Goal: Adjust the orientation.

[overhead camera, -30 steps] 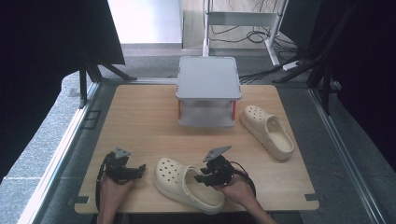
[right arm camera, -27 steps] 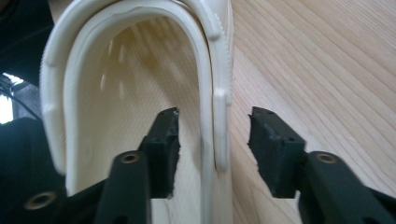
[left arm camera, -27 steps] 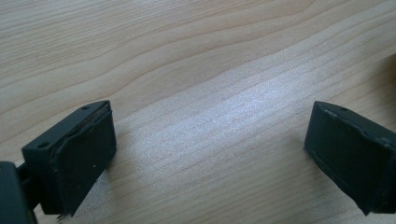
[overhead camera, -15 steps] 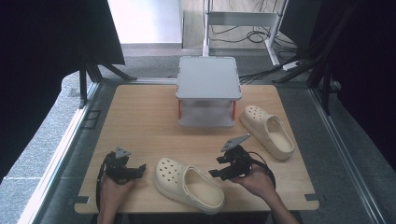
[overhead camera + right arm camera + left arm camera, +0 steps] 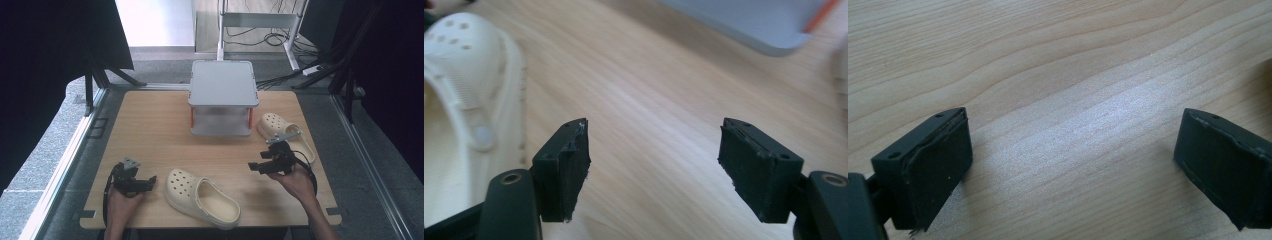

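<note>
Right tongs [image 5: 263, 167] part beside a cream clog [image 5: 202, 198]
Jaws just opened, nothing between; left tongs [image 5: 145, 183] rest apart on the tabletop [image 5: 150, 125].

We record: even daylight from the bright floor beyond; dark surrounds; pale sheen on the tabletop [image 5: 1108, 115] grain; right gripper view motion-blurred, shelf [image 5: 749, 20] unsharp.
</note>
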Available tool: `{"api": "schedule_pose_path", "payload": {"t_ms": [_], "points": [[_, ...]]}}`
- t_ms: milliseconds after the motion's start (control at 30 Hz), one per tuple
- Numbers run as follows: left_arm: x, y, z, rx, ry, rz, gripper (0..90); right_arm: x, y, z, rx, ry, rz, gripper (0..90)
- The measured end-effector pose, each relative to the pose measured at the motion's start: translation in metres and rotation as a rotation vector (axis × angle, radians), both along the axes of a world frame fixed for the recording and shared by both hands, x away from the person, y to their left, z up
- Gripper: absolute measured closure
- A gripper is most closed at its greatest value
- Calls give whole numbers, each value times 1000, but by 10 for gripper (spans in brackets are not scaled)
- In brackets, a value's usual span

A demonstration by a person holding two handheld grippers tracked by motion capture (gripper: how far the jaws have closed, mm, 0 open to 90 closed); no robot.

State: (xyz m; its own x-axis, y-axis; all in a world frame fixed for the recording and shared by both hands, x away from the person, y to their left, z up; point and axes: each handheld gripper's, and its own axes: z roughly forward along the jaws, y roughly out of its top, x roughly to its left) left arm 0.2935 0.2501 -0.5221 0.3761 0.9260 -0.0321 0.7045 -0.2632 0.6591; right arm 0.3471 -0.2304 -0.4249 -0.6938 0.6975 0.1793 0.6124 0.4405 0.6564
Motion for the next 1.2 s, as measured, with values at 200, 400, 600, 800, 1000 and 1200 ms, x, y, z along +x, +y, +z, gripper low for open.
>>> {"api": "schedule_pose_path", "payload": {"t_ms": [200,400,600,800,1000,1200], "points": [[0,0,0,-1,0,-4,24,12,-25,5,-38,-35,-58,306],[0,-1,0,-1,-1,-4,24,26,-48,11,-65,-73,-96,339],[0,-1,0,0,-2,-4,24,44,-69,15,-65,-79,-138,359],[1,-1,0,2,-3,-6,24,65,-85,11,-76,-61,-178,397],[1,-1,0,4,-3,-9,24,85,-95,3,-73,-33,-178,436],[1,-1,0,1,-4,-11,25,100,-97,-9,-83,-8,-175,497]]}}
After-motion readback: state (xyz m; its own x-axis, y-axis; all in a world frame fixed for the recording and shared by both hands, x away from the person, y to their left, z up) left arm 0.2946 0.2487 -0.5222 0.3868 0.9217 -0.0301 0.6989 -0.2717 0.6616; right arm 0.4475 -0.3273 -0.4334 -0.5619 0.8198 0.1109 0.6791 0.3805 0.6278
